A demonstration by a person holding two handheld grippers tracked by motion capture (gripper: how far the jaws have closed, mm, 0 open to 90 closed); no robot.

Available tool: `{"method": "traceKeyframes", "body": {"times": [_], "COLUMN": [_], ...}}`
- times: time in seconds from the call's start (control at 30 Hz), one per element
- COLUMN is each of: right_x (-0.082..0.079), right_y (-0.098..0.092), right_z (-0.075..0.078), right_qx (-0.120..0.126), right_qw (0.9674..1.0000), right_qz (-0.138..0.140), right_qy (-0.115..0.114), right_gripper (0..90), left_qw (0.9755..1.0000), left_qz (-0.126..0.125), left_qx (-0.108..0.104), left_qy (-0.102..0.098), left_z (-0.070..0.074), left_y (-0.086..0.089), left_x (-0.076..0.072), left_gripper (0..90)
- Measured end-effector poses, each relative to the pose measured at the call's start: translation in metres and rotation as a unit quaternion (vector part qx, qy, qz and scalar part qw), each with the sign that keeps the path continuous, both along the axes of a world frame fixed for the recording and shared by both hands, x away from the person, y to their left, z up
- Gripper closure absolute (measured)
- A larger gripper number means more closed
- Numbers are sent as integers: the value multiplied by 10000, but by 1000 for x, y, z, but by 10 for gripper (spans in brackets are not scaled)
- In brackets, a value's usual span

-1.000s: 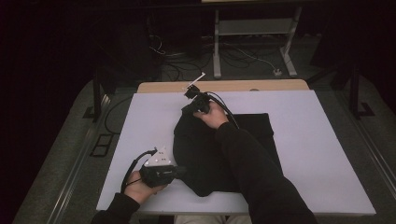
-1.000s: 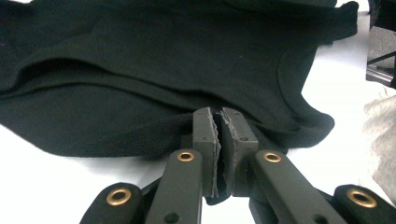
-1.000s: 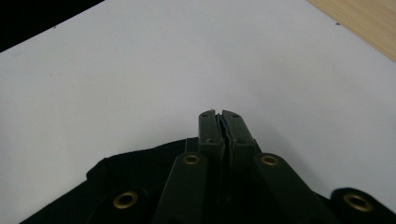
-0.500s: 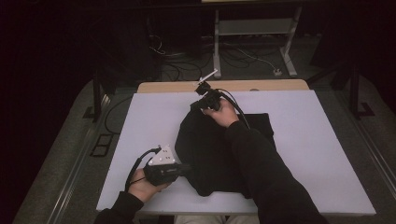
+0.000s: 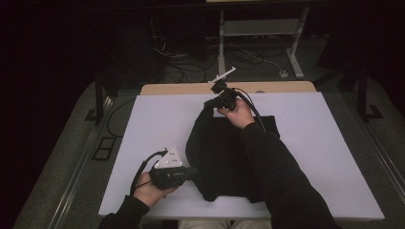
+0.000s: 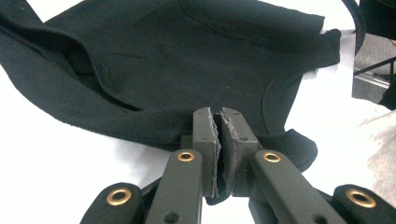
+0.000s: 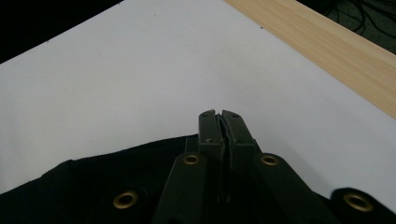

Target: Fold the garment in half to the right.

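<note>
**Black garment pinned at two edges on the white table**

A soft black fabric garment (image 5: pixel 224 157) lies spread across the middle of the white table top (image 5: pixel 143 129), reaching from near the person's edge toward the far side, where a strip of pale wood (image 7: pixel 327 42) borders the white surface.

The left gripper (image 6: pixel 218 140) sits at the near left edge of the cloth. Its jaws are pressed together, and a fold of the dark hem appears to be pinched between the pads. The right gripper (image 7: pixel 219 128) is at the far edge of the garment, jaws likewise clenched, with black cloth gathered right under them; it looks to be gripping the fabric, though the pinch itself is hard to see.

The garment should handle as light, limp and non-slippery: it will drape and fold rather than hold shape, and nothing about it is fragile. Seamed edges, hems and corners are probably the best places to take hold, since a thicker rim gives the pads something to bite.

The high view (image 5: pixel 215 100) shows both hands and the whole layout. The left gripper view reveals folds, seams and a curved hem. The right gripper view shows the bare table beyond the cloth.
</note>
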State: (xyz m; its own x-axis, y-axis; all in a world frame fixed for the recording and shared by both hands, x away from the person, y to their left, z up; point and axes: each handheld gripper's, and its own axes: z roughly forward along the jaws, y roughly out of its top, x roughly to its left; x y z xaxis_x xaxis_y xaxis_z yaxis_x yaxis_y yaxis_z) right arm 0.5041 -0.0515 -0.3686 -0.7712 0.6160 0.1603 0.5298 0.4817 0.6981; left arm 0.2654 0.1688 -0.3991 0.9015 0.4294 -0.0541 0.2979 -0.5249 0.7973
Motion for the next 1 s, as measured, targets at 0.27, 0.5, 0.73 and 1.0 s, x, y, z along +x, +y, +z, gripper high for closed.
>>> {"method": "traceKeyframes", "body": {"times": [0.27, 0.5, 0.73, 1.0], "right_x": [-2, -3, -5, -9], "right_y": [-18, -30, -44, -61], "right_z": [4, 4, 8, 11], "right_qx": [28, 48, 79, 75], "right_qw": [9999, 9997, 9995, 9991], "right_qz": [-129, -218, -277, -382], "right_qy": [-52, -61, -114, -163], "right_gripper": [861, 861, 860, 859], "left_qw": [9999, 9995, 9989, 9981], "left_qz": [-45, -195, -360, -554], "left_qx": [-157, -238, -282, -259], "left_qy": [-8, -90, -105, -68], "left_z": [11, 24, 28, 31], "left_y": [-2, -15, -32, -47], "left_x": [0, -1, -1, -2], "left_gripper": [835, 837, 837, 837]}}
